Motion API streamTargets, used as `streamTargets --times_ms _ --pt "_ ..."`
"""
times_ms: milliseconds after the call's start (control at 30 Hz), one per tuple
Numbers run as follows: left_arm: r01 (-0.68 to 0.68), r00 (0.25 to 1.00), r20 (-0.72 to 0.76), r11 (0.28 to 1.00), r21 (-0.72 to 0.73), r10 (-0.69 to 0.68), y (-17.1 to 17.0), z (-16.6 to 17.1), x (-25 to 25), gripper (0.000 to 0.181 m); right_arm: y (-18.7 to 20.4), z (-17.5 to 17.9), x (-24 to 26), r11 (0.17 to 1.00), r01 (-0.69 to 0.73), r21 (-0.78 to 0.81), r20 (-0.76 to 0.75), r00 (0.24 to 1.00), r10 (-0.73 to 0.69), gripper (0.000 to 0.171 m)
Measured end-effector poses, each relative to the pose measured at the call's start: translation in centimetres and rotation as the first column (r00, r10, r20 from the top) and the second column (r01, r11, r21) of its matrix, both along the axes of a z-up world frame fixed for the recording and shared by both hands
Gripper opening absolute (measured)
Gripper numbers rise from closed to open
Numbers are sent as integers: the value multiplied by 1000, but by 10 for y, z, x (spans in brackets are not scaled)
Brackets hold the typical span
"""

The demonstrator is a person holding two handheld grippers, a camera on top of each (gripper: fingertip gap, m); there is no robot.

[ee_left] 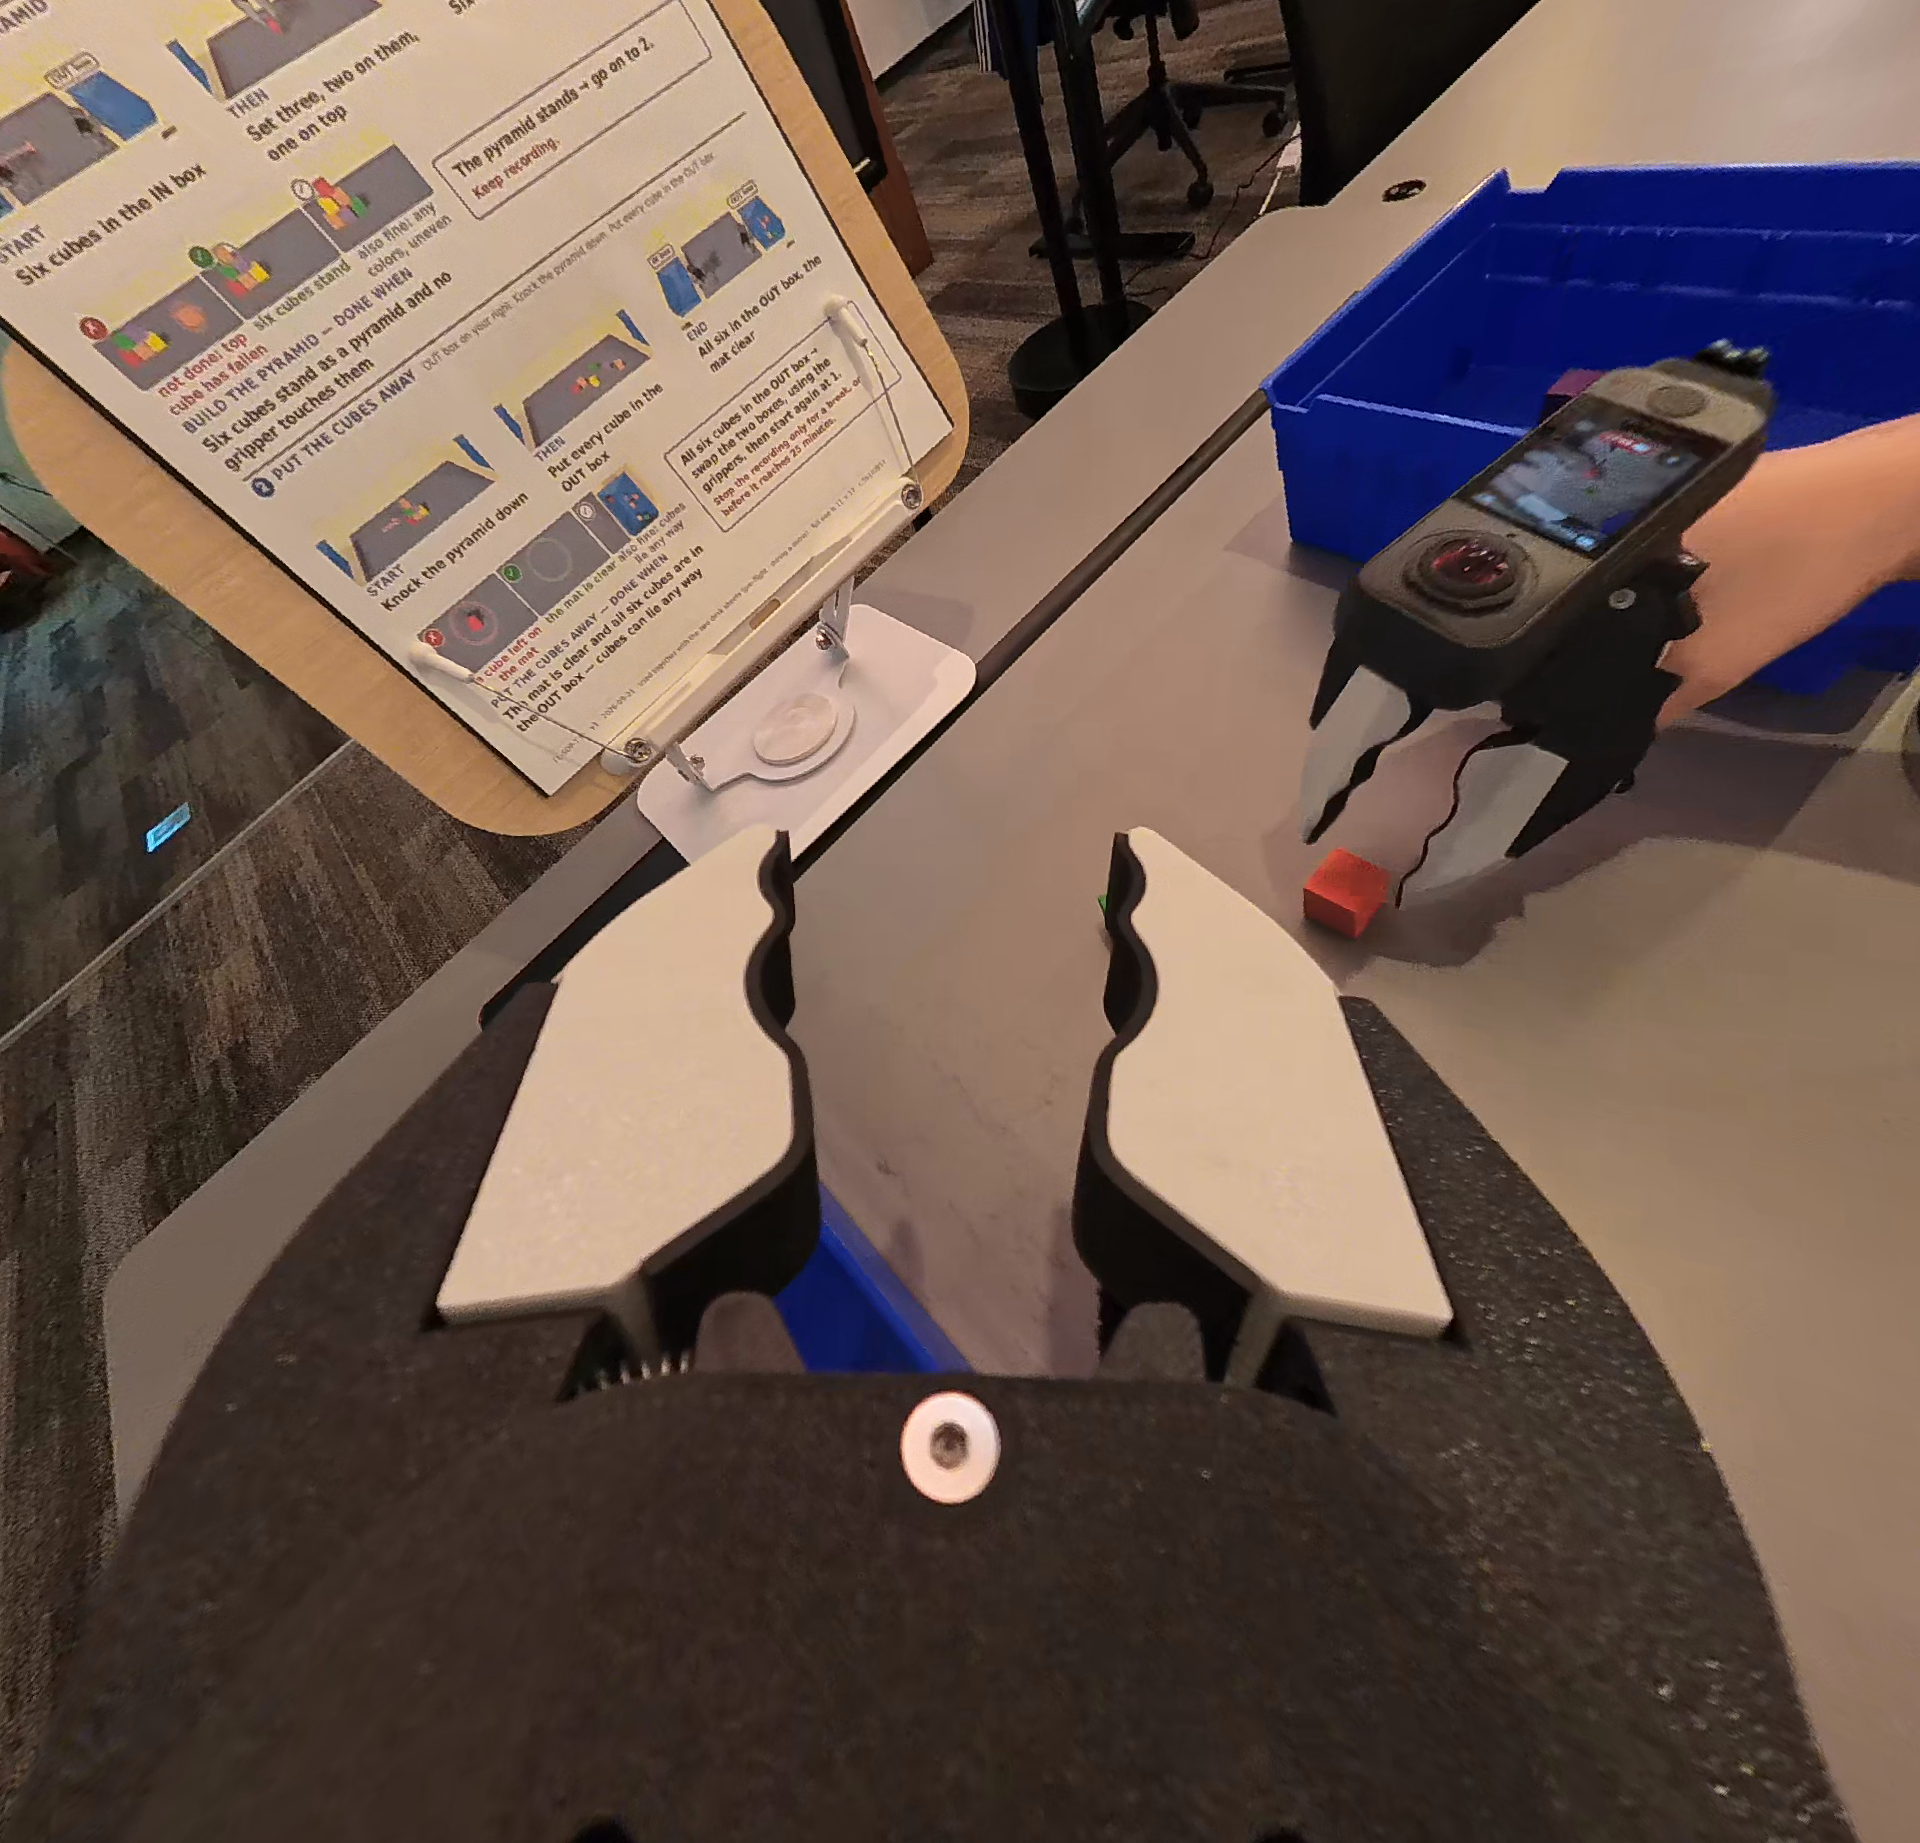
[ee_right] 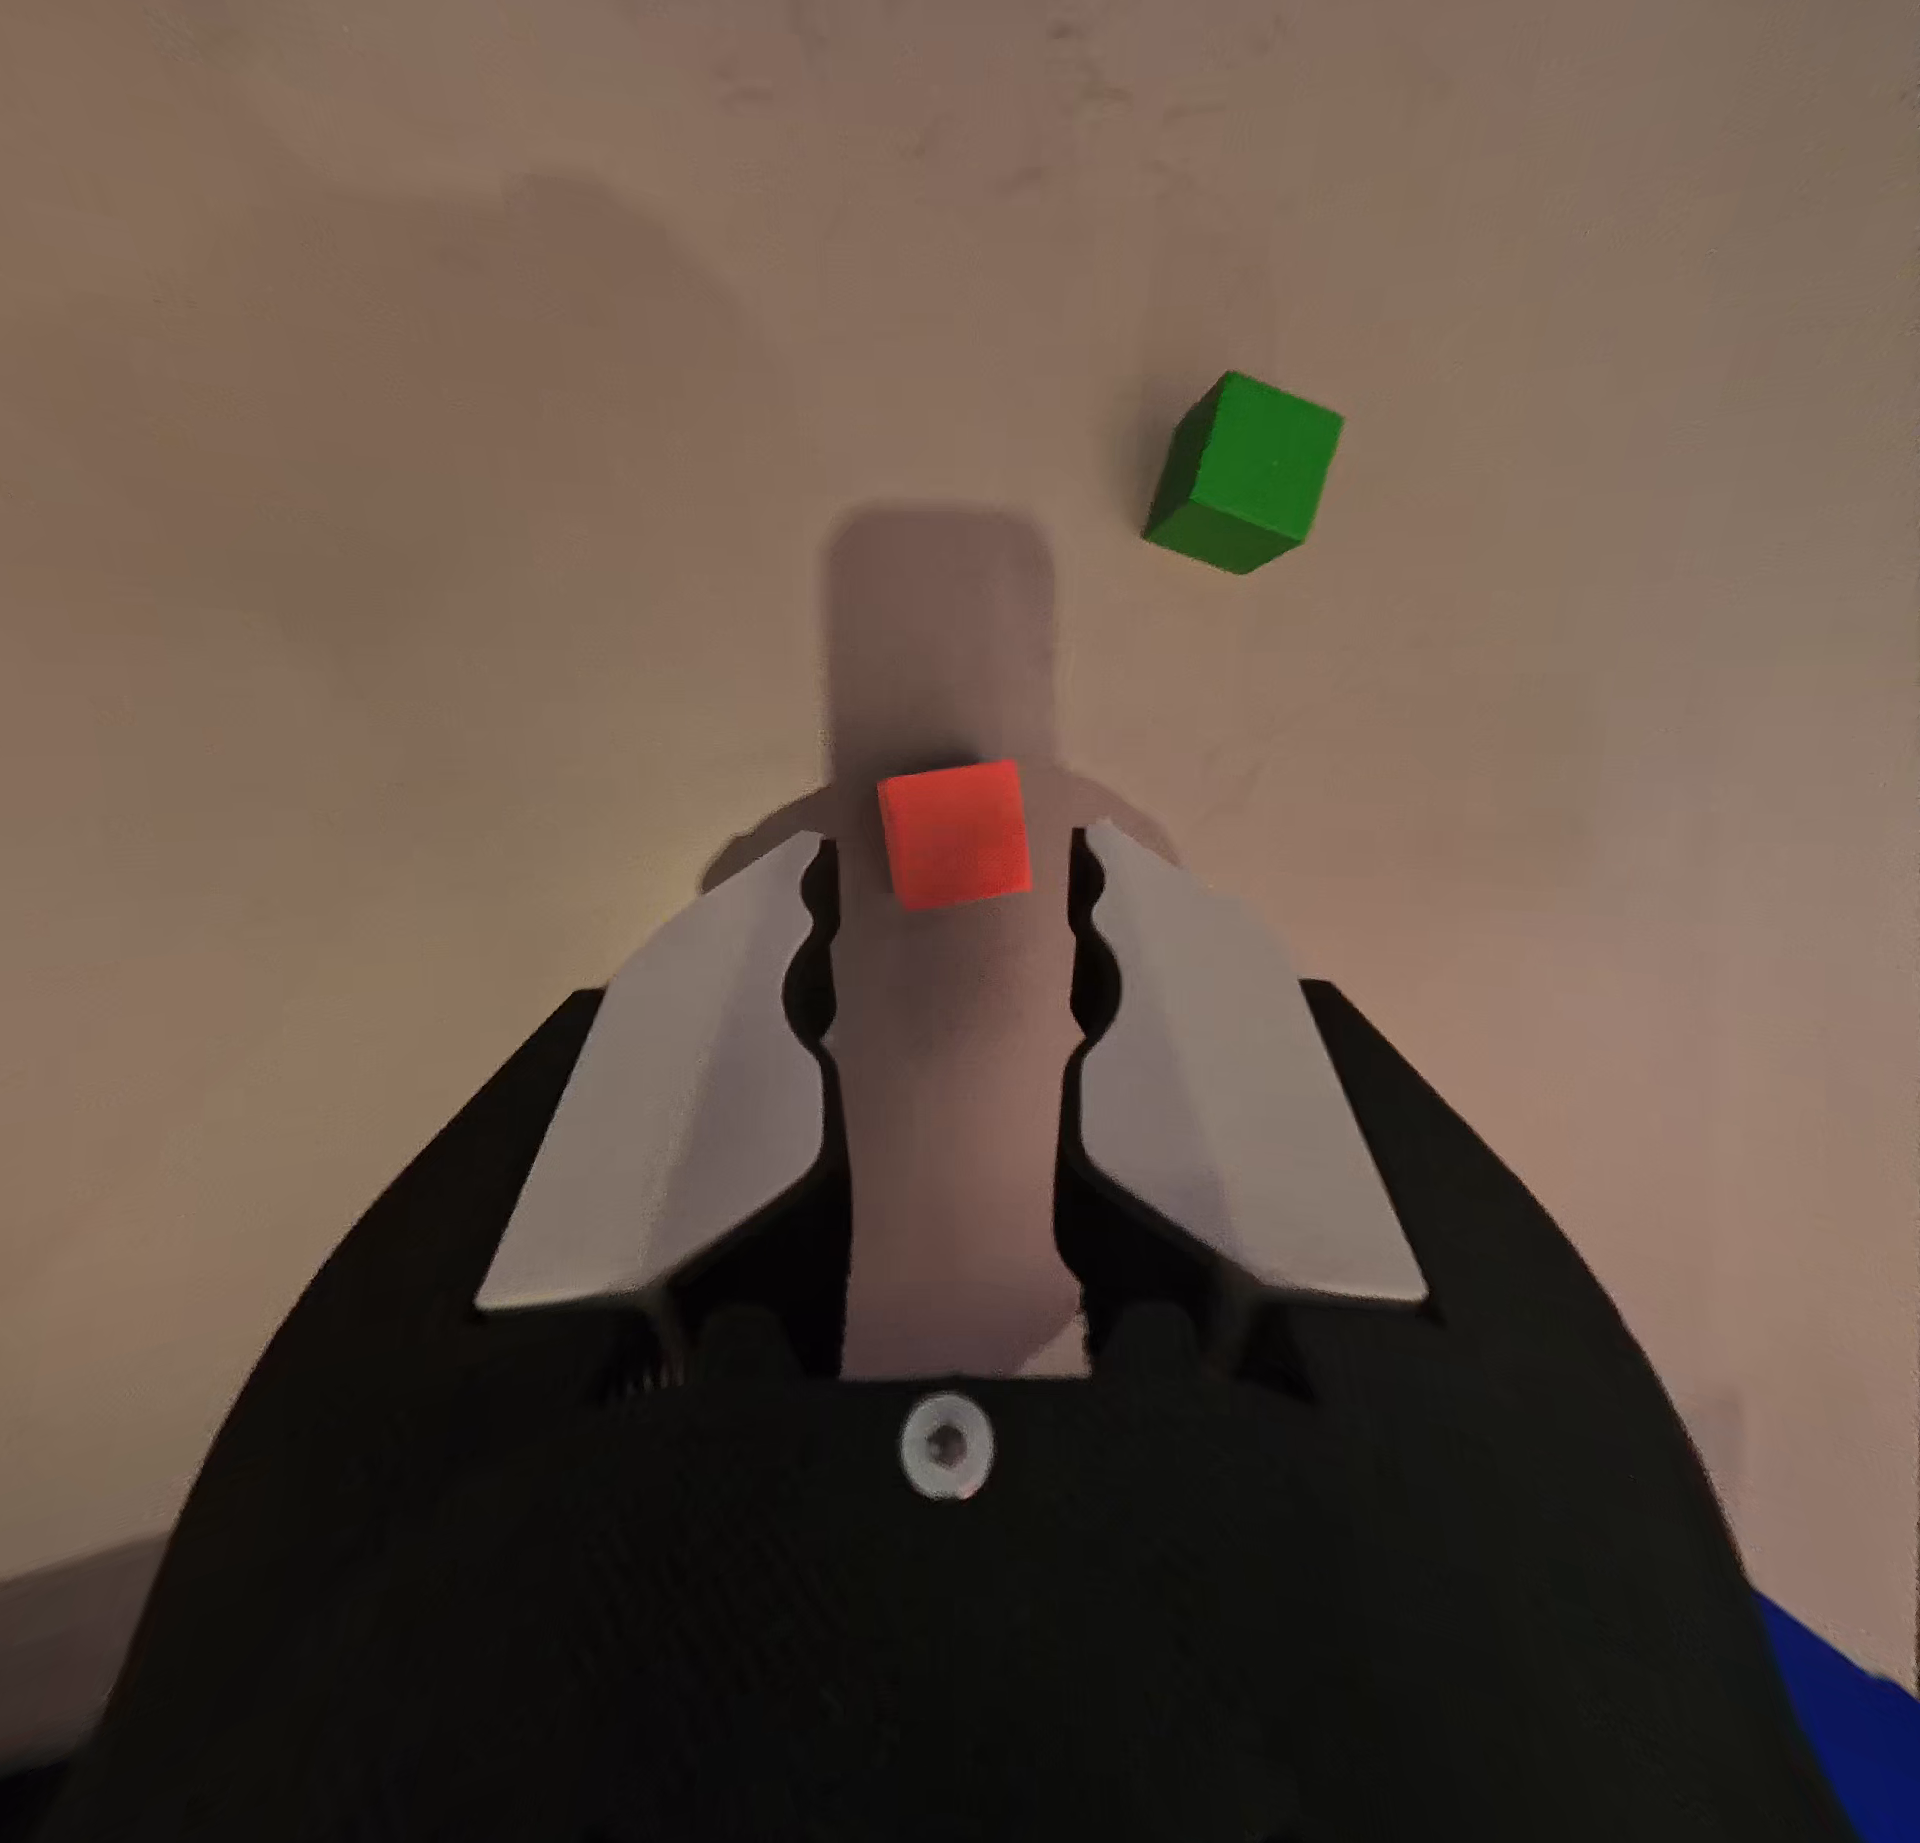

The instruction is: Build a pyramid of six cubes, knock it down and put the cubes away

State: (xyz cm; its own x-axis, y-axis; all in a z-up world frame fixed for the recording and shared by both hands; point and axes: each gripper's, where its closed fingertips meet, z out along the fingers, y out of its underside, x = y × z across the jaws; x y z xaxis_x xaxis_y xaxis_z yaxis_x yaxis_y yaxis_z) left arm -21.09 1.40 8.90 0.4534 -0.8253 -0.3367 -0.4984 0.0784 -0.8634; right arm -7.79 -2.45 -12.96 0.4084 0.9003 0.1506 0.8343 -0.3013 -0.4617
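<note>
The red cube (ee_left: pixel 1345 891) lies on the grey surface (ee_left: pixel 1558 1118) in the left wrist view, just below the tips of your right tool (ee_left: pixel 1382 858), which hangs over it with fingers spread and nothing between them. One tip sits left of the cube and the other right, so it looks like a pick-up to put the cube away. The blue bin (ee_left: pixel 1558 339) stands far right, with something purple inside. Your left tool (ee_left: pixel 951 889) is released and empty, near the instruction board (ee_left: pixel 468 339), and a sliver of the green cube (ee_left: pixel 1103 902) shows behind its right finger. If you sweep that left tool sideways, you could knock the green cube across the surface.

In the right wrist view, the red cube (ee_right: pixel 954 834) sits between the open tips of the right tool (ee_right: pixel 951 853), turned slightly askew to the fingers (ee_right: pixel 707 1045). Close on its corners and, I judge, it may twist or squirt out forward. The green cube (ee_right: pixel 1244 472) lies farther off to the right, well apart, so it should stay clear.
</note>
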Motion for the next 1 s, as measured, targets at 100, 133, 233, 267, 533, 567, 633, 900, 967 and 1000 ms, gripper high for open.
streamTargets --times_ms 100,133,233,267,533,567,633,900,967,1000 --pt "2 1000 -9 1000 -2 -2 0 -2 1 58 2 -12 0 999 -11 -46 10 1000 11 44" --pt "3 1000 -11 1000 -2 -3 0 -2 1 58 1 -17 -1 998 -14 -69 11 1000 15 44" --pt "5 1000 -11 1000 -3 -5 -1 -3 2 58 1 -27 0 996 -16 -92 35 999 19 37" --pt "6 1000 -13 1000 -4 -6 -1 -3 2 58 0 -28 -1 995 -20 -100 32 999 23 32" --pt "1 1000 -18 1000 -7 -1 1 -4 2 58 3 31 -7 994 86 60 -158 985 -76 30" --pt "-2 1000 -17 1000 -7 2 1 -4 1 58 2 50 -3 988 118 103 -200 975 -95 30" --pt "-7 1000 -19 1000 -7 6 2 -5 1 58 -4 94 13 966 187 178 -287 949 -131 30" --pt "-12 999 -48 1000 -11 12 4 -12 6 58 -16 175 170 745 625 235 -383 763 -520 30" --pt "-14 998 -62 1000 -8 14 4 -14 7 58 -14 162 203 681 711 175 -386 686 -617 30" --pt "-16 998 -67 1000 -7 16 5 -15 8 58 -12 151 217 649 748 138 -380 645 -663 30"
